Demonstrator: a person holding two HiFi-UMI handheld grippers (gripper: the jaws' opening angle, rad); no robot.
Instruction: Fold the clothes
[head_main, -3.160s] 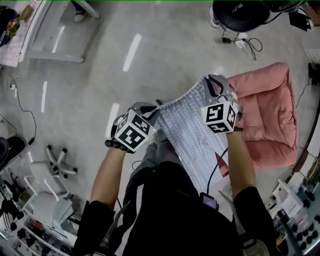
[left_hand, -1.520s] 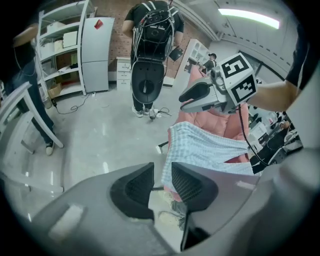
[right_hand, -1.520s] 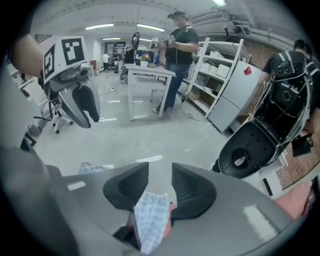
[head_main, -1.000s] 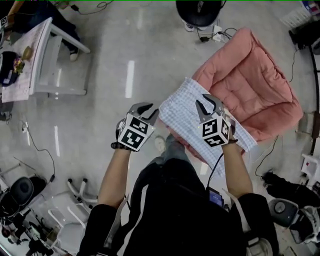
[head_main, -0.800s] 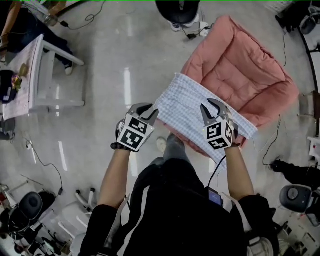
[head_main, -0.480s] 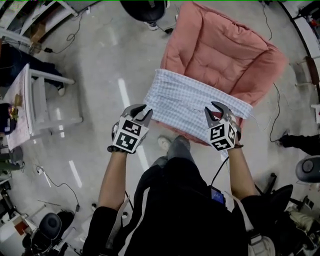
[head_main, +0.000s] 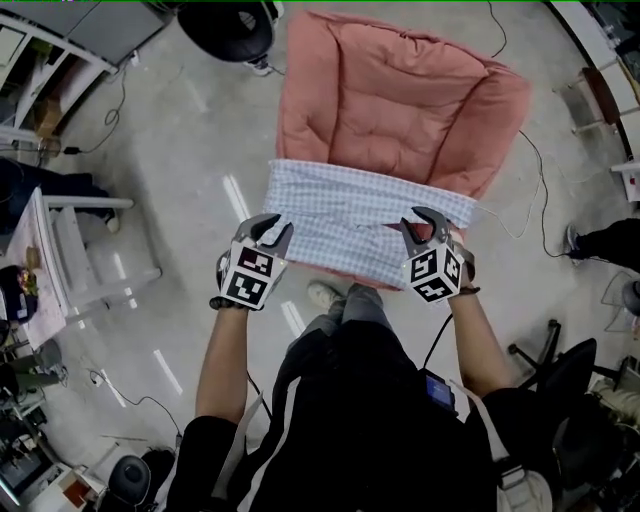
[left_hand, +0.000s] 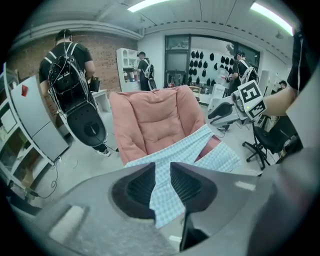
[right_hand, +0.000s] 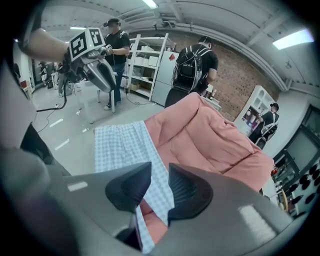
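From where I stood, the person held the blue-checked garment (head_main: 350, 205) spread wide between both tools, over the near edge of the pink padded floor cushion (head_main: 400, 90). The left gripper (head_main: 272, 228) had its jaws pinched together on the garment's left side, cloth running up between the pads. The right gripper (head_main: 424, 225) was clamped the same way on the right side, with a loose flap hanging below it. The far edge of the garment seemed to drape onto the cushion's near rim, though I could not tell whether it rested there.

The step in hand looked like laying the piece out flat on the cushion before making a fold. To do it well, I judged that both hands ought to keep an even pull, so the cloth stayed taut and square. They should lower together, so the far edge settled first and the rest rolled down without bunching. The split I could see in the middle of the cloth (left_hand: 212, 145) would need watching, since one half could twist under the other. Neither pinch should ease until the garment lay fully supported.
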